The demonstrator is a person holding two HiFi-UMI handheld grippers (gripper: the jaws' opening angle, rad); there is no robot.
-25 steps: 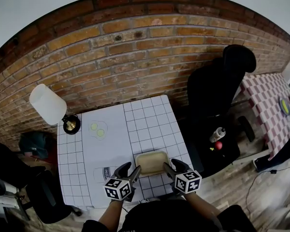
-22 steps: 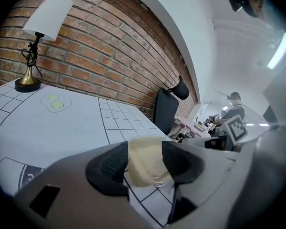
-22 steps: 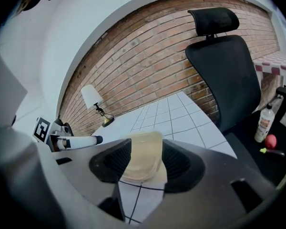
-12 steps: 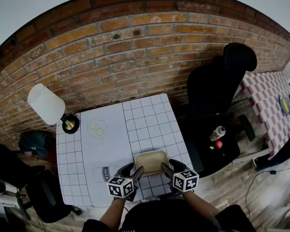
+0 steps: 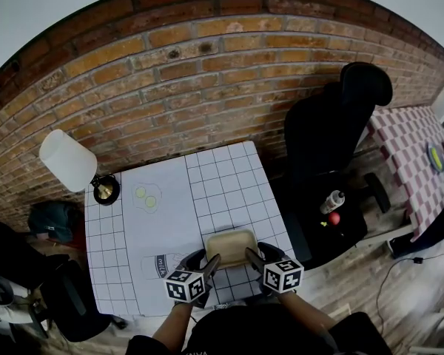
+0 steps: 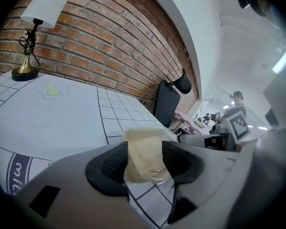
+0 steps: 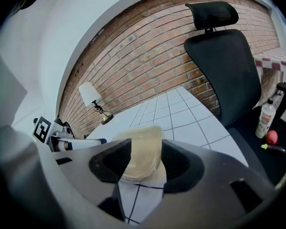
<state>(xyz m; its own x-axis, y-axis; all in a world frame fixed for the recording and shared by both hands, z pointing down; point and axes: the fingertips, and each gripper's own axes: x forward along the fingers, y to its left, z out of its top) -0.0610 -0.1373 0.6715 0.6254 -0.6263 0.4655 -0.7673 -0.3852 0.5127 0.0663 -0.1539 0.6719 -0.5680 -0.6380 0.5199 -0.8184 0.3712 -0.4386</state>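
Squarely between the closed jaws of the left gripper (image 6: 145, 159) and the right gripper (image 7: 144, 157) sits a shallow, pale beige tray (image 5: 231, 247), gripped at its near corners by the gridded tabletop's (image 5: 170, 213) near edge. A lamp (image 5: 68, 161) stands far left, and a black chair (image 5: 333, 124) stands to the right.

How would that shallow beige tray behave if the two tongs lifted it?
The tray looks like thin-walled plastic, so it is probably light and a little bendy. It appears empty, so nothing should slide about inside. Its smooth rim might slip; the left tongs and right tongs each clamp a near corner, which likely keeps it level.
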